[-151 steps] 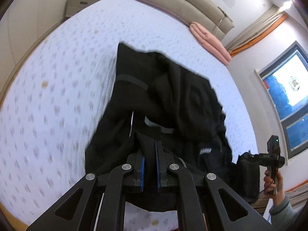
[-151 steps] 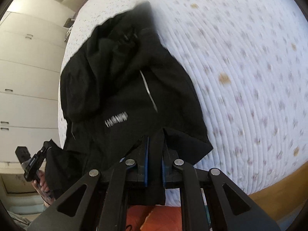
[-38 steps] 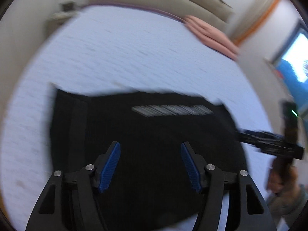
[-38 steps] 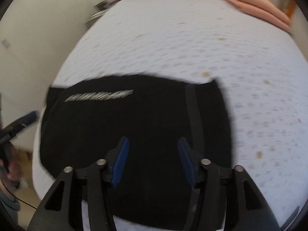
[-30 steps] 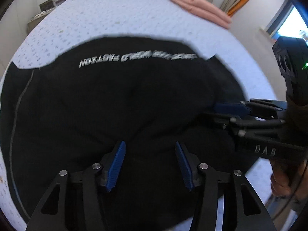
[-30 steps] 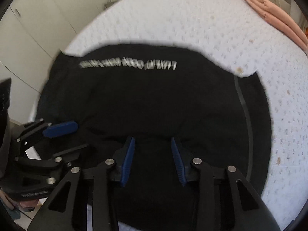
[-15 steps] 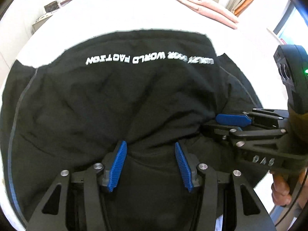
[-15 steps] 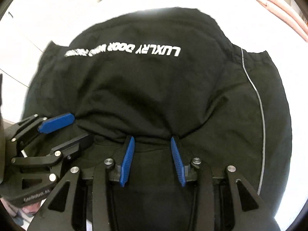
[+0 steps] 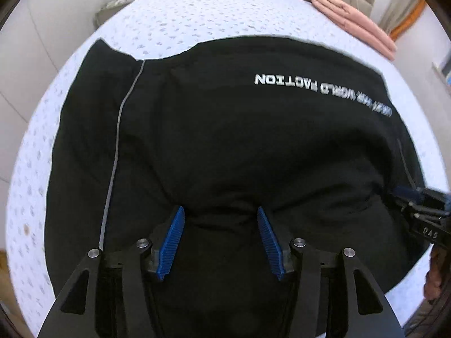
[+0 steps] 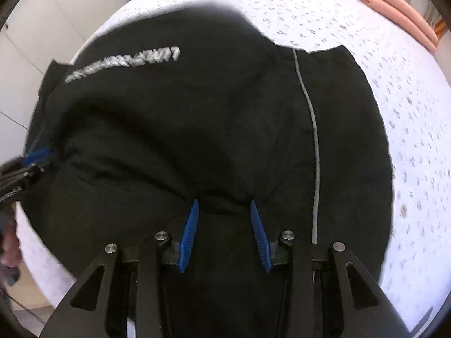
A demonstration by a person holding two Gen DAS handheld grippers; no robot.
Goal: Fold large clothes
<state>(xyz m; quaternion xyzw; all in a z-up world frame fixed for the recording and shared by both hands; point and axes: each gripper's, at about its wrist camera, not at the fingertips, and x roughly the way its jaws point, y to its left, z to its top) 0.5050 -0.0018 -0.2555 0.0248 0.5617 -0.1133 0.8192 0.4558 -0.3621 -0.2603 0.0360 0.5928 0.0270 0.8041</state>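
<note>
A large black garment (image 9: 225, 146) with white lettering and thin grey side stripes lies spread flat on the bed; it also fills the right wrist view (image 10: 197, 129). My left gripper (image 9: 219, 211) is open, its blue pads low over the garment's near edge with a fold of cloth between them. My right gripper (image 10: 223, 203) is open in the same way, further right along that edge. Each gripper shows at the edge of the other's view: the right one (image 9: 414, 197) and the left one (image 10: 33, 155).
The white patterned mattress (image 9: 197, 14) extends beyond the garment. A folded pink blanket (image 9: 355, 25) lies at the far right by the beige headboard. A nightstand (image 9: 118, 2) stands at the far left. White wardrobe doors (image 10: 33, 36) are on the left.
Both grippers released the garment, which now lies spread flat. In the last second they came down to its near edge and moved apart sideways, jaws staying open.
</note>
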